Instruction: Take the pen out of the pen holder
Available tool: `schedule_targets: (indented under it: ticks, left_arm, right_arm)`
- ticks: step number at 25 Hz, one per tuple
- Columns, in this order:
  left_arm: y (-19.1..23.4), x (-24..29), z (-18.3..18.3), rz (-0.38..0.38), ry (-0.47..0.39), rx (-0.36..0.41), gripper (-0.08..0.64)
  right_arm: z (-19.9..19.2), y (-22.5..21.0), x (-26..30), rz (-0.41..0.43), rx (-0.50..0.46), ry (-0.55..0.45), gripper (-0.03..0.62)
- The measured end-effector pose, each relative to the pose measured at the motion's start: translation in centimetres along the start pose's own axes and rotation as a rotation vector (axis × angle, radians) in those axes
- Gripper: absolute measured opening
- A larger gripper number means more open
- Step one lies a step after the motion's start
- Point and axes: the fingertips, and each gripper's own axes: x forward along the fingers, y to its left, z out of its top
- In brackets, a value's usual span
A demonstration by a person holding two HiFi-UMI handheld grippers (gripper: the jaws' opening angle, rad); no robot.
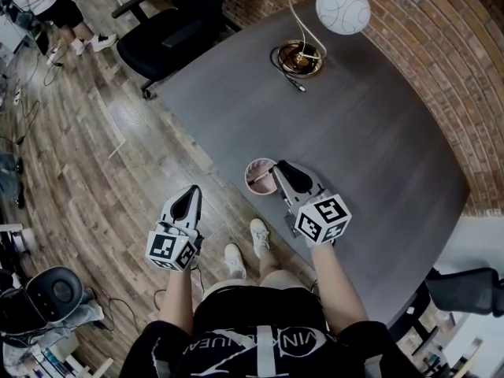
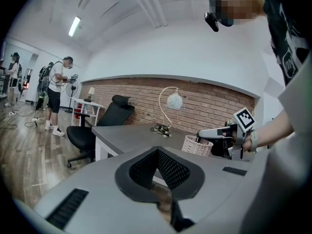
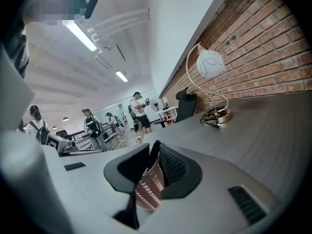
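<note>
Grey tabletop (image 1: pixel 354 132) runs across the upper right of the head view, with a brick wall (image 1: pixel 441 53) curving round its far edge and wooden floor (image 1: pixel 79 132) filling the left side. Near the table's lower left edge, just left of frame centre, stands the pale mesh pen holder (image 1: pixel 250 172), and the right gripper (image 1: pixel 277 168) reaches over its right rim from the lower right. In the right gripper view its jaws stand narrow, closed on a dark pen (image 3: pixel 153 155) that rises upright between the pads, with the mesh of the holder showing directly beneath, so the pen's lower part is still down inside the holder. The left gripper (image 1: pixel 193 189) hangs at the lower left of the head view, off the table and above the floor, well apart from the holder. In its own view the pads meet at the tips with nothing between them, and the holder and the other gripper show at the right of that frame. At the top of the head view a lamp (image 1: pixel 343 8) with a white globe arches on a thin curved stem from a round base, with a cable coiled beside it. A black office chair (image 1: pixel 169 34) sits at the upper left, close to the table's far corner. People stand on the floor in the background of both gripper views.
</note>
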Motion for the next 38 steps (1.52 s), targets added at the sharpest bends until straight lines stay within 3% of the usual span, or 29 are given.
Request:
schedule_targets:
  ticks: [38]
  left_arm:
    - [-0.1, -2.8, 3.3, 0.02, -0.076, 0.036, 0.012]
  right_arm:
    - [4.5, 2.7, -2.6, 0.021, -0.078, -0.109, 0.06]
